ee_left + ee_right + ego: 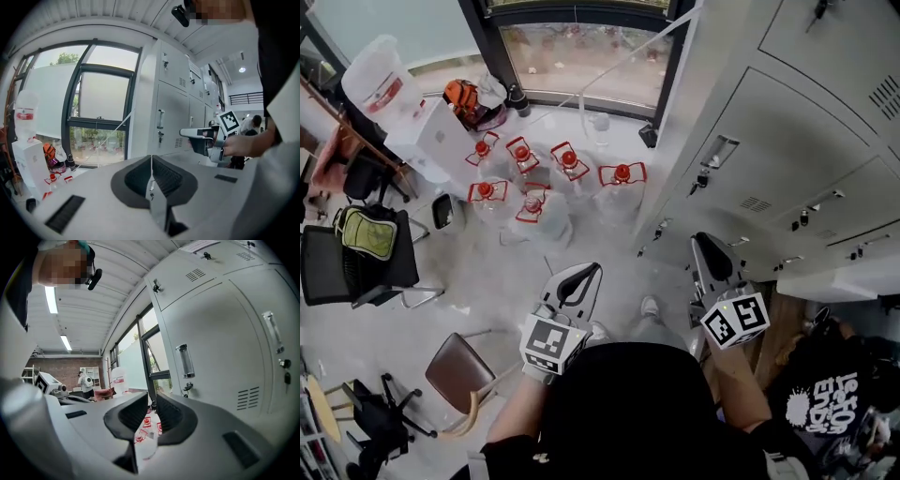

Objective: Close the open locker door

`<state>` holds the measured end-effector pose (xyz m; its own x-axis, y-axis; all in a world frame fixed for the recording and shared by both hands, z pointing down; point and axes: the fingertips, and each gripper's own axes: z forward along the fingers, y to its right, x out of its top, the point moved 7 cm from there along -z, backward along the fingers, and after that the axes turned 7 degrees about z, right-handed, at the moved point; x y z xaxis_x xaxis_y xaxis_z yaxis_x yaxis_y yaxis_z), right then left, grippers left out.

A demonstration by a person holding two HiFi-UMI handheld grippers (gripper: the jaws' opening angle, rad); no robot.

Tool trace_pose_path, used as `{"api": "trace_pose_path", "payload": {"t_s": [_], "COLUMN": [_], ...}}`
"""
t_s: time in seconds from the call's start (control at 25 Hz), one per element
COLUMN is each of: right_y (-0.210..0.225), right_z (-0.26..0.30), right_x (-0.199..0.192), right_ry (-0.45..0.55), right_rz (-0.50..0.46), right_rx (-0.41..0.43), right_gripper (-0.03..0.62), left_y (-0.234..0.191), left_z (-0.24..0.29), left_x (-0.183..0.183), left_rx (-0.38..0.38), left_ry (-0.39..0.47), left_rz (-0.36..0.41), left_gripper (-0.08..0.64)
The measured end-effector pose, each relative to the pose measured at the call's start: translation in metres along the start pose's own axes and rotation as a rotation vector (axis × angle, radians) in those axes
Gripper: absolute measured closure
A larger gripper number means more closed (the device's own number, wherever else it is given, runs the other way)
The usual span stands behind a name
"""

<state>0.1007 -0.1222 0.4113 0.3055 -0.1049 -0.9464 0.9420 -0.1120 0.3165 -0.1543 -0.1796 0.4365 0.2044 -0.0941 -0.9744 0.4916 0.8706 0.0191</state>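
Observation:
A bank of grey lockers (787,141) runs along my right, its doors flush, with handles and keys. At the lower right a pale panel (839,279) juts out from the row; it looks like an open door seen edge-on. My left gripper (594,270) hangs over the floor left of the lockers, its pads pressed together on nothing (151,161). My right gripper (703,241) is held close to the locker fronts, about level with a handle (185,359). Its pads (152,397) are shut but for a thin slit, nothing between them.
Several water jugs with red caps (548,178) stand on the floor below the window (581,52). A water dispenser (389,94), black chairs (356,267), a backpack (366,232) and a brown chair (459,370) fill the left. A person in black (834,403) is at the lower right.

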Motion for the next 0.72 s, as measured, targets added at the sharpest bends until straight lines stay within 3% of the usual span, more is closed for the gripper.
{"api": "trace_pose_path", "payload": {"t_s": [0.32,0.72], "right_y": [-0.016,0.01], "right_z": [-0.055,-0.119], "right_x": [-0.024,-0.023], "right_ry": [-0.019,-0.006], "right_rz": [-0.005,0.018], "right_rx": [-0.1,-0.209], "right_gripper": [0.523,0.523], "left_y": [0.021,0.074], "left_z": [0.007,0.052], "left_x": [-0.014,-0.003], "left_rx": [-0.171,-0.312], "left_ry": [-0.012,-0.003], "left_rz": [0.011,0.03], "left_gripper": [0.534,0.534]}}
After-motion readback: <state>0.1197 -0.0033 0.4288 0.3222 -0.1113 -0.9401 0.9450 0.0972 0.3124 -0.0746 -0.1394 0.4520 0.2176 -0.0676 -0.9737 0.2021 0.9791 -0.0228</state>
